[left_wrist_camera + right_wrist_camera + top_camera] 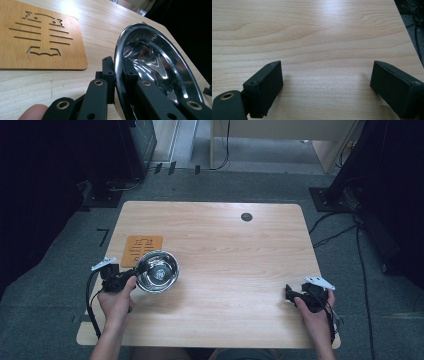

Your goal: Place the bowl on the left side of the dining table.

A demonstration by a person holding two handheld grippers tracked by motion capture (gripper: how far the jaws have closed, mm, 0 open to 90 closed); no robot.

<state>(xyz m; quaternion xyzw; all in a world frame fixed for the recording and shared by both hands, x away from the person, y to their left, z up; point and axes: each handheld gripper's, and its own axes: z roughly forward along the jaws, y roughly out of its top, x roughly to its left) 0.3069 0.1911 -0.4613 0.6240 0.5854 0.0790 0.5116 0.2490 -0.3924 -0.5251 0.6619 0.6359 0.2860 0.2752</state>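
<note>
The bowl's (160,65) far rim runs off the left gripper view's edge; its base looks hidden.

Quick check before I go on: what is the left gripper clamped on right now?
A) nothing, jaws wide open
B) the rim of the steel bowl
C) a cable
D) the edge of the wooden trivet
B: the left gripper has its jaws pinched on the rim of the steel bowl, one jaw inside and one outside; the wooden trivet lies apart on the table.

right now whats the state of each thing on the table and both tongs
steel bowl: gripped by its rim, tilted, nothing in it
wooden trivet: flat on the table, nothing on it, beside the bowl
left tongs: shut on the bowl's rim
right tongs: open, nothing between them, low over bare table
</note>
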